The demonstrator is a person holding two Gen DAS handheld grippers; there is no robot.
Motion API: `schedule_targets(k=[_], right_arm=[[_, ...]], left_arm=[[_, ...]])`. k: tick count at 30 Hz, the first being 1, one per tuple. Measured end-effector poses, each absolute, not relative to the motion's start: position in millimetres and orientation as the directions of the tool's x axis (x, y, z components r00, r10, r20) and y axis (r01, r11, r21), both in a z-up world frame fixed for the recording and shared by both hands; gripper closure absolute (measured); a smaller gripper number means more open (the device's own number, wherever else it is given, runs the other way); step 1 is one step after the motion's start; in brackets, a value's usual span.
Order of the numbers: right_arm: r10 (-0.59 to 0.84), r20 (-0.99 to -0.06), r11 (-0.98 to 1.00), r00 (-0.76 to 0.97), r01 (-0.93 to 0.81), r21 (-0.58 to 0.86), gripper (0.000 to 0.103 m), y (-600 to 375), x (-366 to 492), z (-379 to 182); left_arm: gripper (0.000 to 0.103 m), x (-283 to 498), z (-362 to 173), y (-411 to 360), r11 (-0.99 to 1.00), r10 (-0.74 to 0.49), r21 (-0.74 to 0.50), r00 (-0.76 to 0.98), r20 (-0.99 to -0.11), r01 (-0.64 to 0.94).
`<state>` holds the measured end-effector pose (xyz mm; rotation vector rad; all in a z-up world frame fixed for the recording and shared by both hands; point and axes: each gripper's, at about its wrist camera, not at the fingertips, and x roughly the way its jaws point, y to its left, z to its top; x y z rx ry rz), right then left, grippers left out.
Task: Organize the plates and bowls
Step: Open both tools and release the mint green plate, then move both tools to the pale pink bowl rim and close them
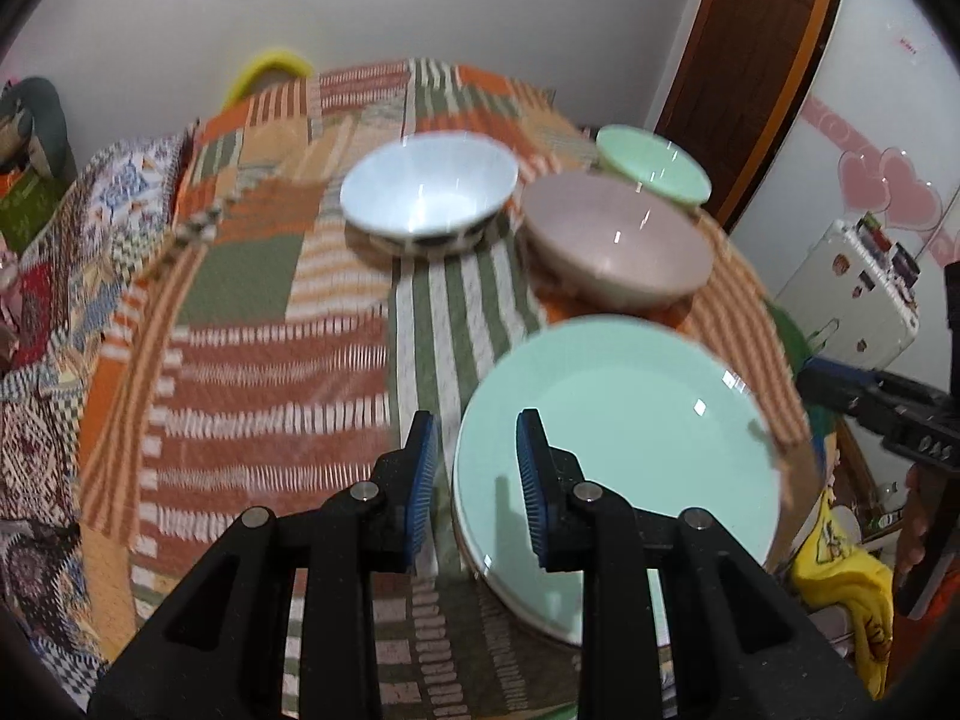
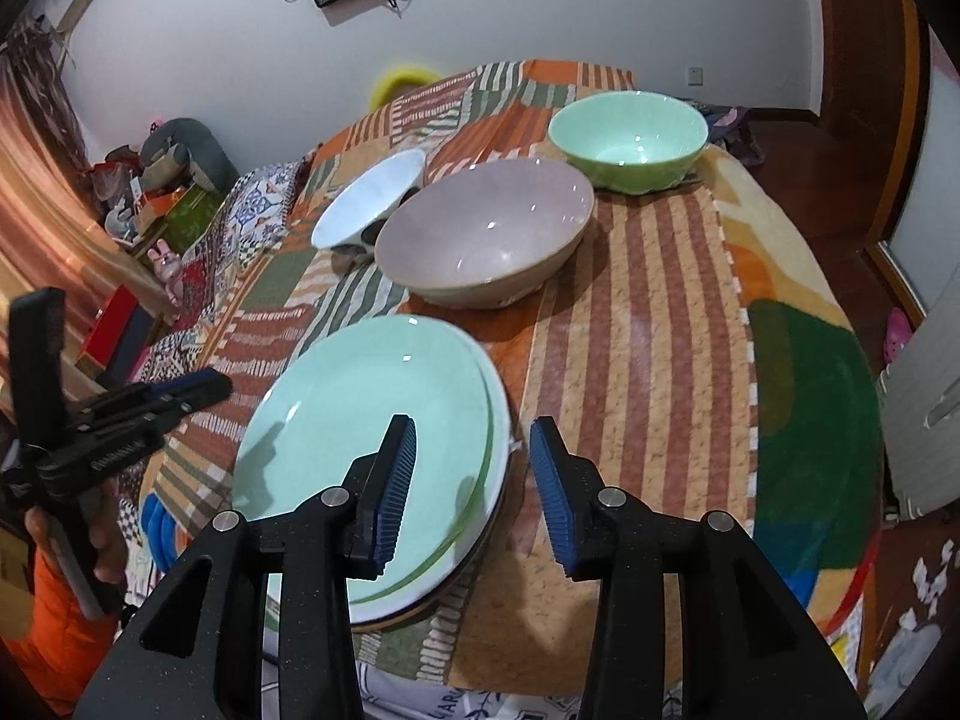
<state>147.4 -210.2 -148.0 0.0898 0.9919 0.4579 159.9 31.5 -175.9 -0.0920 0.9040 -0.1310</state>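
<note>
Both grippers hang spread and empty over the mint plate stack point(image 2: 360, 396). Left gripper point(image 1: 474, 480) straddles its nine-o'clock rim. Right gripper point(image 2: 474, 480) straddles its three-o'clock rim.

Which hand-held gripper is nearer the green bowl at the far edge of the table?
Right. The right hand-held gripper straddles the plate stack's rim on the green bowl's side; the left hand-held gripper straddles the opposite rim, farther away.

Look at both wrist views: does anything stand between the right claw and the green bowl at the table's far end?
Yes. The mauve bowl sits between the right claw and the green bowl, just left of a straight line; the striped cloth to its right lies bare.
</note>
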Motion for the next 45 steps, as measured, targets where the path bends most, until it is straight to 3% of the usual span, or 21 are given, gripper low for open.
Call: schedule_targets(k=[6,9,11,13,16,41,45], right_arm=[[0.409,-0.758,0.904,0.508,-0.339,0.260,0.067,-213,155,-132],[0.409,-0.736,0.905,0.539,-0.342,0.252,0.065,-215,162,-123],[0.407,-0.718,0.908,0.564,-0.339,0.247,0.054,-216,169,-117],[0.401,-0.699,0.911,0.593,-0.335,0.239,0.050,-217,174,-112],[0.404,-0.687,0.911,0.604,-0.333,0.243,0.050,-216,185,-111],[0.382,-0.747,0.922,0.544,-0.272,0.274,0.050,-216,267,-169],[0.386,-0.754,0.921,0.532,-0.270,0.281,0.051,-217,269,-174]], left_arm=[[0.073,176,-148,25,0.988,-0.156,-0.118,0.663,-0.732,0.102],[0.062,186,-138,22,0.990,-0.141,-0.100,0.686,-0.714,0.100],[0.055,195,-134,20,0.991,-0.134,-0.093,0.699,-0.702,0.096],[0.048,206,-132,18,0.991,-0.132,-0.093,0.705,-0.696,0.093],[0.046,224,-133,14,0.991,-0.137,-0.103,0.699,-0.702,0.091],[0.046,323,-204,-15,0.983,-0.176,-0.116,0.590,-0.788,0.139],[0.067,329,-211,-18,0.980,-0.191,-0.121,0.568,-0.800,0.158]])
